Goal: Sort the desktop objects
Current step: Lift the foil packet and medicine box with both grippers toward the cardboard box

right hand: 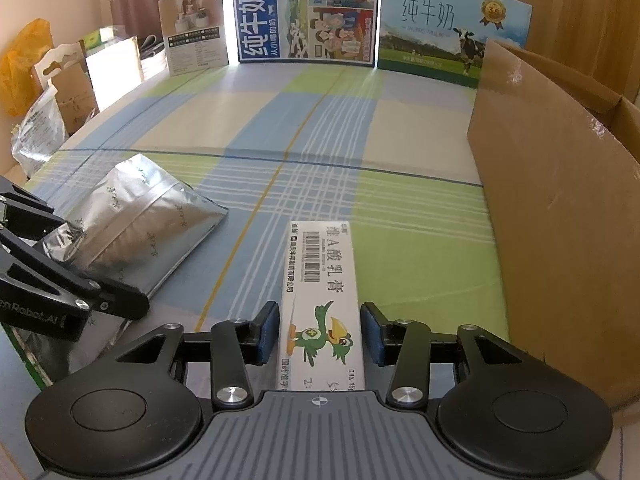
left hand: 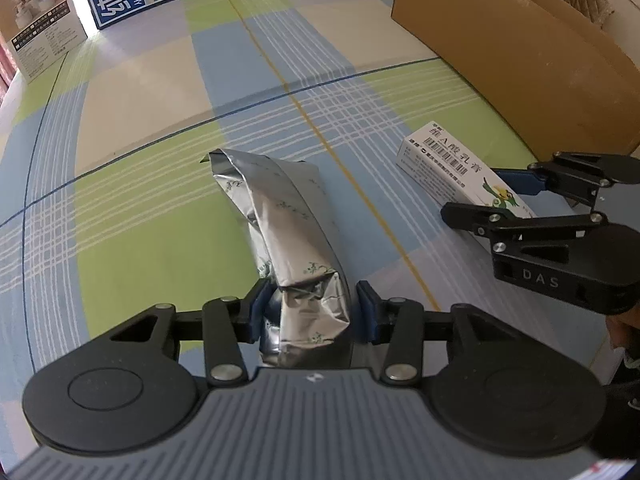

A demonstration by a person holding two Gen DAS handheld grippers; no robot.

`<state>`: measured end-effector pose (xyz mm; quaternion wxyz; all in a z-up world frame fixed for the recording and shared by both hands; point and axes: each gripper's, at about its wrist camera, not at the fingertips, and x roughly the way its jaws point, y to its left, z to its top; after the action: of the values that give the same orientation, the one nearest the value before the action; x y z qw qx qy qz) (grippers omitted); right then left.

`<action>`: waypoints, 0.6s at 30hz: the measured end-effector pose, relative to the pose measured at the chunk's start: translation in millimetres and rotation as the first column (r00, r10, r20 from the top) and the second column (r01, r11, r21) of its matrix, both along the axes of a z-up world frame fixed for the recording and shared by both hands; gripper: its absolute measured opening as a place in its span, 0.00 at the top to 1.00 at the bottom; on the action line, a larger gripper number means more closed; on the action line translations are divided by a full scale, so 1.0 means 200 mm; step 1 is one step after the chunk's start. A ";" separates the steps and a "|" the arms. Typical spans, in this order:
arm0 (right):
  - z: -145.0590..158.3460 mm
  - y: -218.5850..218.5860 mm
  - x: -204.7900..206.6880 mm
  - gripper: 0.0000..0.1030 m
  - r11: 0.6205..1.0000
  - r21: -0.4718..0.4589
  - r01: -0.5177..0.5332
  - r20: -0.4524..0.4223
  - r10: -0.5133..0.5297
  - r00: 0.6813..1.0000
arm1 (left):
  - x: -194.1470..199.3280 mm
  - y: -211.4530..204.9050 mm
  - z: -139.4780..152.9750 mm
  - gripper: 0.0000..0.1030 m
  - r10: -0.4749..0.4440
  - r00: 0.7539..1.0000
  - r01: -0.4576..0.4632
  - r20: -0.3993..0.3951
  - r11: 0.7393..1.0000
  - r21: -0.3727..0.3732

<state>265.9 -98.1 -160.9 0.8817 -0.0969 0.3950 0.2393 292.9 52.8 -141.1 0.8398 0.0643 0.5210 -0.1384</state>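
Observation:
A crumpled silver foil pouch (left hand: pixel 280 216) lies on the checked tablecloth (left hand: pixel 152 112), its near end raised between the pads of my left gripper (left hand: pixel 312 312), which is shut on it. The same foil pouch (right hand: pixel 140 224) and the left gripper's black fingers (right hand: pixel 80 300) show at the left of the right wrist view. A white medicine box (right hand: pixel 320 292) with a green bird print lies flat on the cloth. My right gripper (right hand: pixel 320 332) straddles its near end, its blue pads close beside the box's sides without pressing. In the left wrist view, the box (left hand: pixel 452 164) lies at the right.
A big open cardboard box (right hand: pixel 560 208) stands along the right side. Milk cartons (right hand: pixel 304 12) and printed boxes line the far edge. Bags and paper packs (right hand: pixel 44 92) crowd the left edge. A checked stretch of cloth (right hand: pixel 320 128) lies between them.

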 end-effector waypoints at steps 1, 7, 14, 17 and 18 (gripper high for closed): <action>0.00 0.00 0.00 0.59 1.000 0.000 0.000 0.000 0.000 1.000 | 0.00 0.00 -0.01 0.56 0.004 1.000 -0.004 -0.003 1.000 0.000; 0.00 0.01 -0.01 0.65 1.000 -0.001 -0.002 -0.002 0.002 1.000 | 0.00 -0.01 -0.01 0.55 -0.004 1.000 0.004 0.000 1.000 0.016; 0.01 0.00 -0.01 0.65 1.000 0.023 0.009 0.002 -0.009 1.000 | -0.01 0.00 0.00 0.61 0.006 1.000 -0.006 0.007 1.000 0.011; 0.03 -0.02 -0.01 0.65 0.999 0.033 0.020 0.010 -0.020 1.000 | -0.02 -0.01 0.00 0.62 0.006 1.000 -0.006 0.012 1.000 0.018; 0.03 -0.02 -0.01 0.66 0.999 0.035 0.020 0.007 -0.020 1.000 | -0.02 -0.01 0.00 0.63 0.007 1.000 -0.008 0.013 1.000 0.018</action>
<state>264.4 -101.4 -155.7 0.8871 -0.0783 0.3883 0.2369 288.5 50.1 -140.9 0.8430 0.0709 0.5170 -0.1300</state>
